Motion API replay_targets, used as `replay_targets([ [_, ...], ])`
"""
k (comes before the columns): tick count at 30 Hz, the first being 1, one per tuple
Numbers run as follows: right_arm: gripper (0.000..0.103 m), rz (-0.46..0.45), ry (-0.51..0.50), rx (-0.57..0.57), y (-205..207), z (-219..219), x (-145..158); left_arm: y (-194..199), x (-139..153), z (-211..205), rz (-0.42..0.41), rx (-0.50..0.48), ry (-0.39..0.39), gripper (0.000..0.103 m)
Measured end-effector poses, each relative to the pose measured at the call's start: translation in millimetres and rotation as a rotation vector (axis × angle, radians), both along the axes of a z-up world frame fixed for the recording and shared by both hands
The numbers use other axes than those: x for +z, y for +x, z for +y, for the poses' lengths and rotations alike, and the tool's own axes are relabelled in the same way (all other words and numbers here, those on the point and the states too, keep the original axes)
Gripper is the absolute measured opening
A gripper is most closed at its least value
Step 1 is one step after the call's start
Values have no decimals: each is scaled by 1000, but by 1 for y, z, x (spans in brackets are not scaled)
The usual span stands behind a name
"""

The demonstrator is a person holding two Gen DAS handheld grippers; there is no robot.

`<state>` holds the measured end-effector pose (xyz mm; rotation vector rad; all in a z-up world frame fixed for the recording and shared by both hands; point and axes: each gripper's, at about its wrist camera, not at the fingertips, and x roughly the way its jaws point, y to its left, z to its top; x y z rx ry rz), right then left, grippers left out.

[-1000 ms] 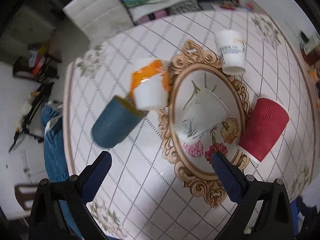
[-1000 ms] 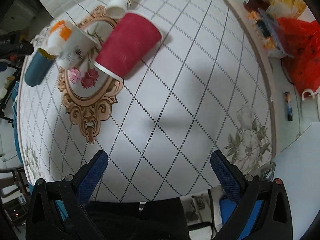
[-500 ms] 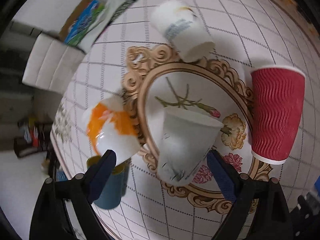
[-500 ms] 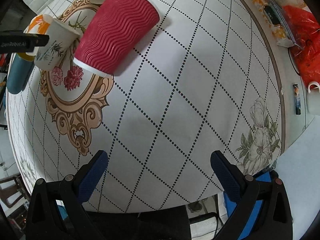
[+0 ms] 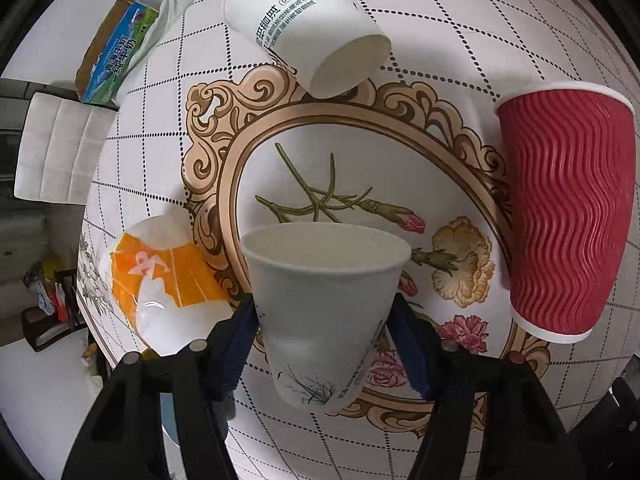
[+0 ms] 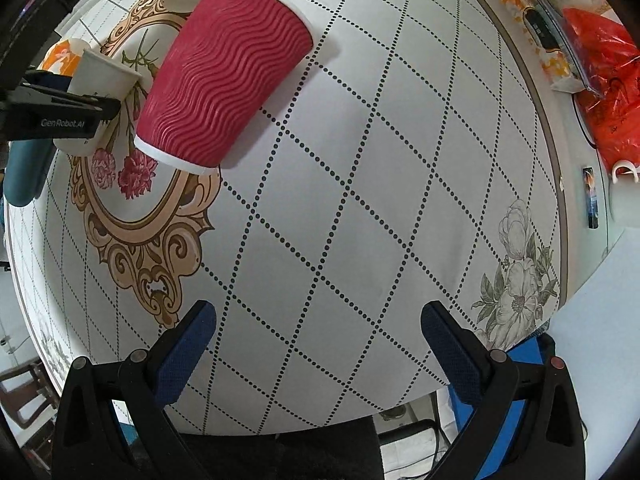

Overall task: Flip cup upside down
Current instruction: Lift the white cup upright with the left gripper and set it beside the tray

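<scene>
A white paper cup with a plant print stands upright on the table's flower medallion, mouth up. My left gripper is shut on it, one blue pad on each side of its wall. It also shows in the right wrist view, with the left gripper's black finger across it. A red ribbed cup stands upside down to its right, also seen in the right wrist view. My right gripper is open and empty above bare tablecloth near the table edge.
A white printed cup, an orange-and-white cup and a teal cup stand upside down around the medallion. A tissue pack lies beyond. A red bag and clutter sit right of the round table's rim.
My left gripper moved in on the white plant-print cup and closed on it. My right gripper drifted slightly closer to the red cup, staying open.
</scene>
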<state>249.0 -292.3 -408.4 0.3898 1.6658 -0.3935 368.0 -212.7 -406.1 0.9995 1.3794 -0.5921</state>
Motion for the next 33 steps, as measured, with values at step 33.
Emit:
replay_targets([
  [33,103,-99,16,1,-34,-33,43,-25,82,75,107,543,-198,59],
])
